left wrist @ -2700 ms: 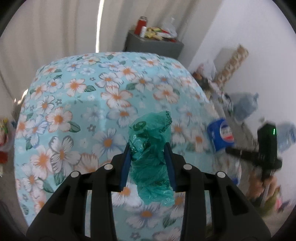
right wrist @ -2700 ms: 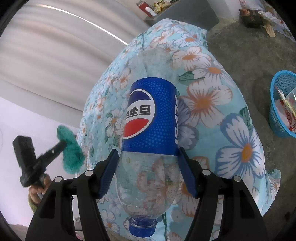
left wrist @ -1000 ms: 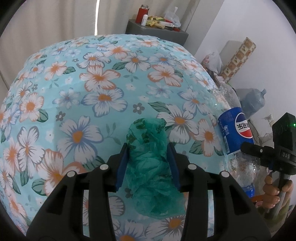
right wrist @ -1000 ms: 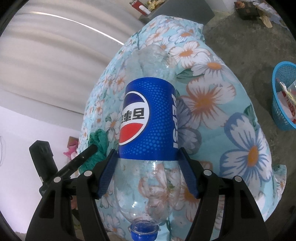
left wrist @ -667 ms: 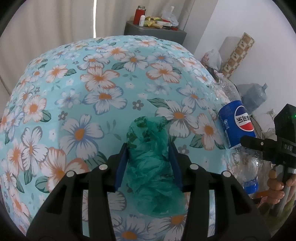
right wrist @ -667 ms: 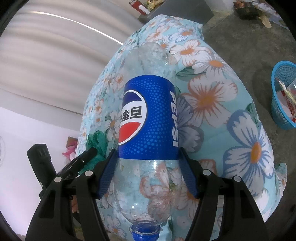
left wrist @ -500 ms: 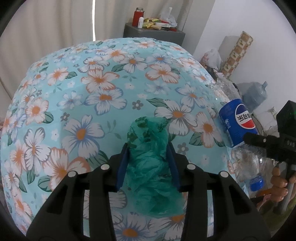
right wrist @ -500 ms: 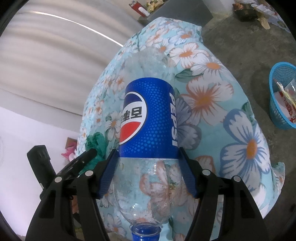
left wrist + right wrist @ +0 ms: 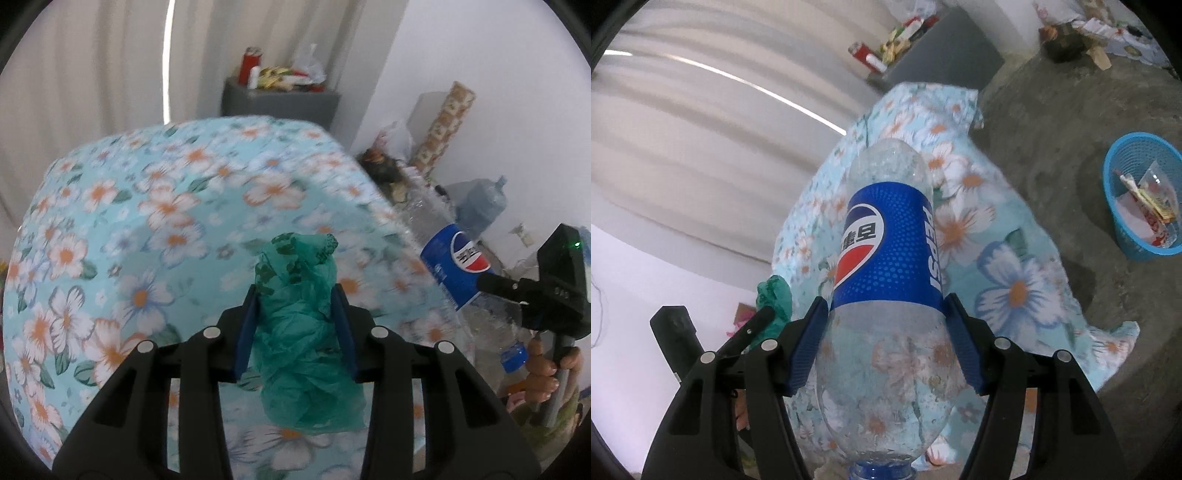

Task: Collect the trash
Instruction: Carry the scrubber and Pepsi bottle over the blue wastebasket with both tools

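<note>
A crumpled green plastic bag (image 9: 303, 332) is pinched between the blue pads of my left gripper (image 9: 295, 295), which is shut on it above the table with the floral cloth (image 9: 147, 221). My right gripper (image 9: 886, 306) is shut on a clear Pepsi bottle (image 9: 886, 251) with a blue label. The bottle's cap points back toward the camera. In the left wrist view the bottle (image 9: 454, 269) shows at the right, off the table's edge, with a hand (image 9: 546, 373) on the gripper's handle. The green bag (image 9: 774, 295) also shows at the left of the right wrist view.
A blue mesh basket (image 9: 1123, 229) holding wrappers stands on the concrete floor right of the table. Behind the table, by the curtains, is a grey cabinet (image 9: 280, 103) with a red can and packets on top. A large water jug (image 9: 480, 206) and clutter stand along the right wall.
Both grippers have risen and drawn back from the table with their loads still held. The table sits lower and smaller in both views, and more of the floor and basket shows.
</note>
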Demonstrator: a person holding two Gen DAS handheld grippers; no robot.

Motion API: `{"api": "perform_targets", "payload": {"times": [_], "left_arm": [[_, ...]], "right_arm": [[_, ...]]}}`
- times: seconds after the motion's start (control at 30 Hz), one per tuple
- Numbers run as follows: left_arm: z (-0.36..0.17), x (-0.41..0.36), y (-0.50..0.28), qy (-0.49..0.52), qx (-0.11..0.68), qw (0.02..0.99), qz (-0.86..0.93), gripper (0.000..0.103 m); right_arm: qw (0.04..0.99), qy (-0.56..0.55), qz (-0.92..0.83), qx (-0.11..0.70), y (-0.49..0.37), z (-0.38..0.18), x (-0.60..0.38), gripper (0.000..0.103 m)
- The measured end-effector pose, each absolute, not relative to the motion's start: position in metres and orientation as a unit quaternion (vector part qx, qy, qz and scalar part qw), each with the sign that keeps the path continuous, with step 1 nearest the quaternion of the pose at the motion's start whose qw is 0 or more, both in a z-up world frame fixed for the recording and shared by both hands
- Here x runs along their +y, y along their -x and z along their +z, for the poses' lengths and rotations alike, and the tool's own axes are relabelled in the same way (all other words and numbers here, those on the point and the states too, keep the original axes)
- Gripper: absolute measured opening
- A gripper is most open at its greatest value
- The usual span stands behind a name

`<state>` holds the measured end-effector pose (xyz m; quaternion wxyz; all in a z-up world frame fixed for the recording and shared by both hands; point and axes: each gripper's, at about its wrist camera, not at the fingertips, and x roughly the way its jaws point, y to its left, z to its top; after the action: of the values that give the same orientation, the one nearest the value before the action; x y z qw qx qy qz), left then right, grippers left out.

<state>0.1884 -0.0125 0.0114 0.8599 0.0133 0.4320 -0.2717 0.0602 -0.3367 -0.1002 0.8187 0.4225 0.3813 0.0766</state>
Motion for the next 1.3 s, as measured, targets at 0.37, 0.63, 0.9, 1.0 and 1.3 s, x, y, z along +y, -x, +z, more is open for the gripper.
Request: {"api": "perform_targets", "payload": {"times": [0.37, 0.63, 0.9, 1.0, 1.3], "left_arm": [[0.039, -0.11, -0.159, -0.009, 0.419, 0.827, -0.374, 0.036], [0.034, -0.193, -0.143, 0.002, 0.444, 0.783, -0.437, 0.036], [-0.033, -0.28, -0.169, 0.079, 0.572, 0.7, -0.42, 0.037], [-0.074, -0.315, -0.183, 0.09, 0.623, 0.675, -0.385, 0.037], [-0.22, -0.389, -0.232, 0.154, 0.755, 0.606, -0.194, 0.038]], "right_arm": [[0.829, -0.457, 0.03, 0.321, 0.009, -0.091, -0.395, 0.063], [0.831, -0.481, -0.013, 0.281, 0.055, -0.093, -0.443, 0.063], [0.824, -0.501, -0.108, 0.24, 0.107, -0.111, -0.508, 0.063], [0.81, -0.519, -0.137, 0.235, 0.121, -0.129, -0.53, 0.063], [0.773, -0.556, -0.18, 0.247, 0.131, -0.177, -0.557, 0.063]]}}
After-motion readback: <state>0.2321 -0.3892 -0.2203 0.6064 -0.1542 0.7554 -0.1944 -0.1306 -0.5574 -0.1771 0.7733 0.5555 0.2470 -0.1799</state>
